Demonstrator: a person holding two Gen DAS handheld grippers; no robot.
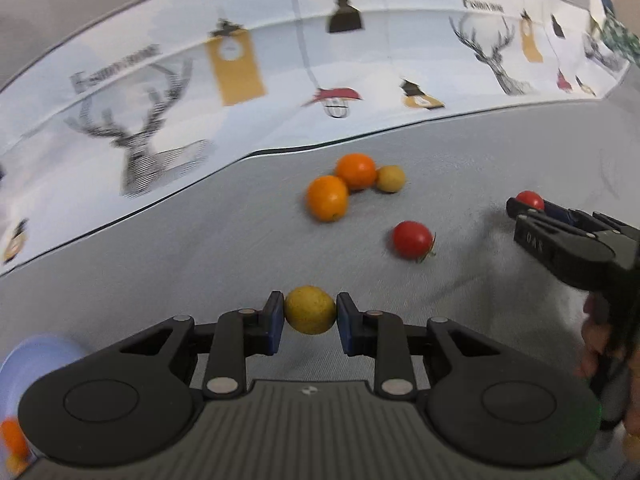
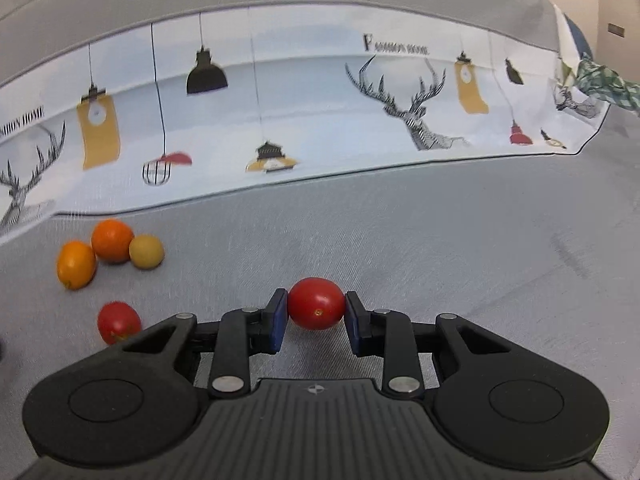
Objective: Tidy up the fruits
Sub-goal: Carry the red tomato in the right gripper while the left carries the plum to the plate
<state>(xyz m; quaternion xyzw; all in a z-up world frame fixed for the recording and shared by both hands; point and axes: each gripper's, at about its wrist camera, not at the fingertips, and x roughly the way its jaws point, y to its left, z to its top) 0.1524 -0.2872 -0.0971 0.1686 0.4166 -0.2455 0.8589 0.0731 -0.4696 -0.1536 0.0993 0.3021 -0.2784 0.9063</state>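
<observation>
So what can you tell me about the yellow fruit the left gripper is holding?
The yellow fruit is small, roundish and a bit wider than tall, with a dull yellow skin dotted with tiny dark specks. It looks whole and firm. The left gripper is shut on it, one blue pad pressing each side. It sits between the tips, above the grey cloth; whether it touches the cloth cannot be told. No other fruit touches it.

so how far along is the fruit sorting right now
Done: an orange already sits by the pale bowl at the lower left. In hand: the left gripper pinches a yellow fruit, the right gripper a tomato. Left on the cloth: two oranges, a small yellow fruit, one tomato.
</observation>
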